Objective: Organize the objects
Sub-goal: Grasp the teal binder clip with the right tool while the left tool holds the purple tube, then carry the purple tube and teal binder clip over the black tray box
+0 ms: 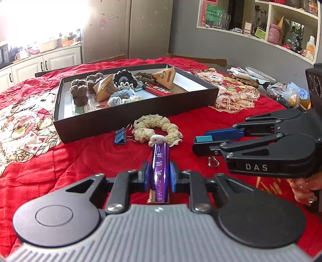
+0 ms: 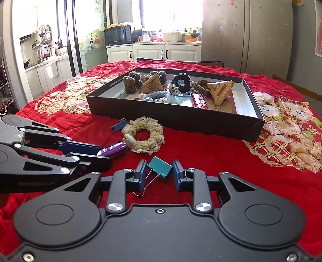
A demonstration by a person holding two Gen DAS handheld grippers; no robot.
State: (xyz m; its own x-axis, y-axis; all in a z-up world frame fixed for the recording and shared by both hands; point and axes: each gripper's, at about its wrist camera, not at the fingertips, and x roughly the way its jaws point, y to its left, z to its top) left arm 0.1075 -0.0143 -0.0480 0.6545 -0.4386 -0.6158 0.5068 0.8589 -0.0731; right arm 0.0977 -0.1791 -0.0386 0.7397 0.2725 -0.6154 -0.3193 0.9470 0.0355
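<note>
With the left gripper [image 1: 158, 177] clamped on the purple lighter [image 1: 160, 171] and the right gripper [image 2: 159, 174] pinching the teal binder clip [image 2: 160, 166], both just in front of the black box [image 2: 177, 118], lift the 2 clear of its wall before releasing.

Glaring window [image 2: 171, 14], white cabinets [image 2: 153, 52] (kitchen side), grey wall [image 1: 211, 46], shelves [image 1: 281, 26]

Both wrist views low, facing box [image 1: 128, 121]
</note>
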